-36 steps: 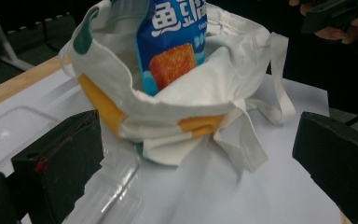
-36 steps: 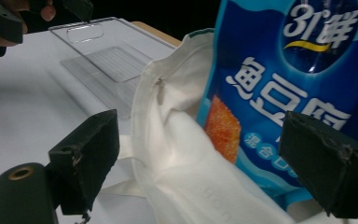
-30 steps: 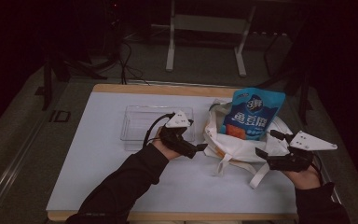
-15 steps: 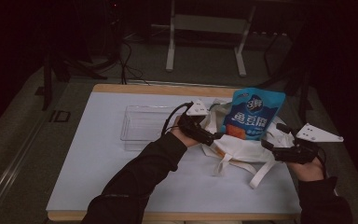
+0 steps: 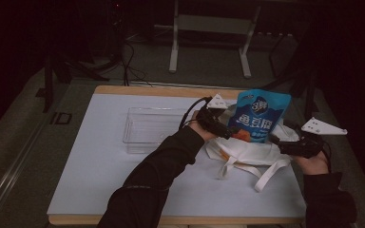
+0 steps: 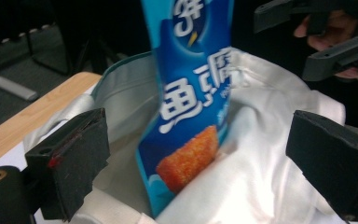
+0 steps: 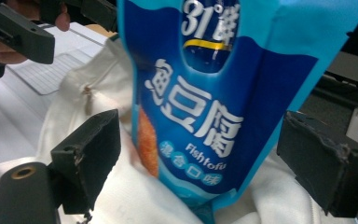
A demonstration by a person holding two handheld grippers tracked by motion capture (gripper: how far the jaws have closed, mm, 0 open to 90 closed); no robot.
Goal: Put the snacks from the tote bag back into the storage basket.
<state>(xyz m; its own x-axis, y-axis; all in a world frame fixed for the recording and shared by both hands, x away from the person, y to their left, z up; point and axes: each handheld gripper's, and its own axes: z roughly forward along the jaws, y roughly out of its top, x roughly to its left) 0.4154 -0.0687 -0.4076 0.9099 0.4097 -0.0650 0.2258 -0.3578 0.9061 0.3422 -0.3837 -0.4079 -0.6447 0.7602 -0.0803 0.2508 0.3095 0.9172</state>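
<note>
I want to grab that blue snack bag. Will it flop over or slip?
The snack bag looks thin and glossy, so probably light and a bit slippery. It stands propped in the soft cloth bag, so it would likely tip if nudged.

Dim room out there: a white-topped table (image 5: pixel 100 161) with a wooden edge, grey floor (image 5: pixel 19 137) around it, a pale metal stand (image 5: pixel 209 28) far behind, cables (image 5: pixel 128 61) trailing far left.
</note>
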